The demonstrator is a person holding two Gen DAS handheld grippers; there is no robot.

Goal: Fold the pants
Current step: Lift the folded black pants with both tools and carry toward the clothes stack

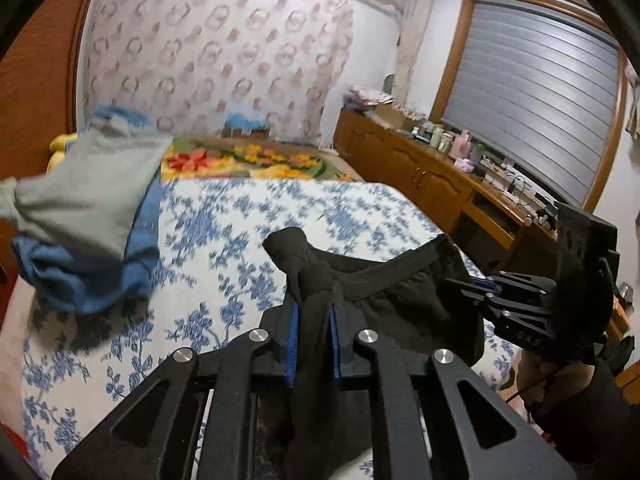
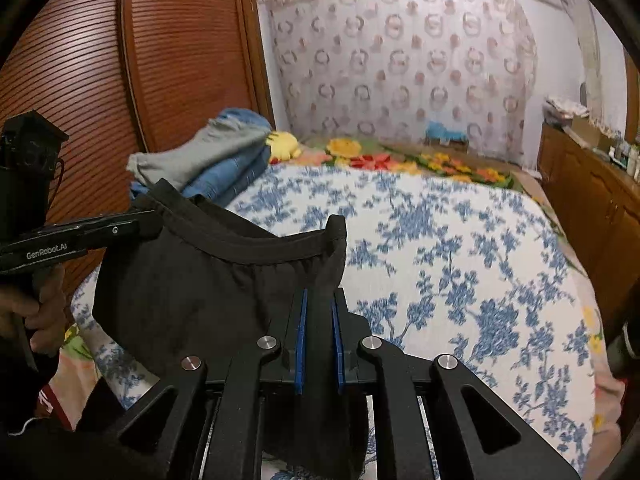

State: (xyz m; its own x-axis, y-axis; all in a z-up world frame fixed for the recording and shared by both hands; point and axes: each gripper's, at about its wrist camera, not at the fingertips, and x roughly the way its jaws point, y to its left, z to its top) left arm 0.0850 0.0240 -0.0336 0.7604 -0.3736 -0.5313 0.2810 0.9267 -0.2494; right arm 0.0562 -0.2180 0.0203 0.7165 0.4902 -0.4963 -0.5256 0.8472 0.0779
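Between the blue pads of the left hand-held gripper (image 1: 314, 320) a bunched corner of the black fabric pants (image 1: 400, 292) is pinched tight, jaws nearly closed on it; likely the grab sits at one end of the elastic waistband (image 2: 240, 244) so the garment can hang by its top edge. Right hand-held gripper (image 2: 320, 320) does the same at the other waistband end, pads clamped on a fold of black cloth. Each hand-held gripper shows in the other's view: the right one at the far right of the left view, the left one at the far left of the right view, with a hand (image 2: 36, 312) wrapped round its grip. Waistband sags in a curve between the two, so it is held apart but not pulled taut. Pants hang off the bed (image 2: 460, 240), above its blue-and-white floral cover; lower part drops out of sight under the jaws, can't tell if the legs touch the cover. Judgement: holding both corners up lets the legs drop straight before laying flat, fold not yet started. Further out, a stack of grey and blue folded clothes (image 1: 84, 208) sits at the left side of the bed beside a yellow plush toy (image 2: 285, 145), probably the done pile, kept well apart so the middle stays free. Wooden sideboard (image 1: 420, 172) with bottles runs along the right wall.
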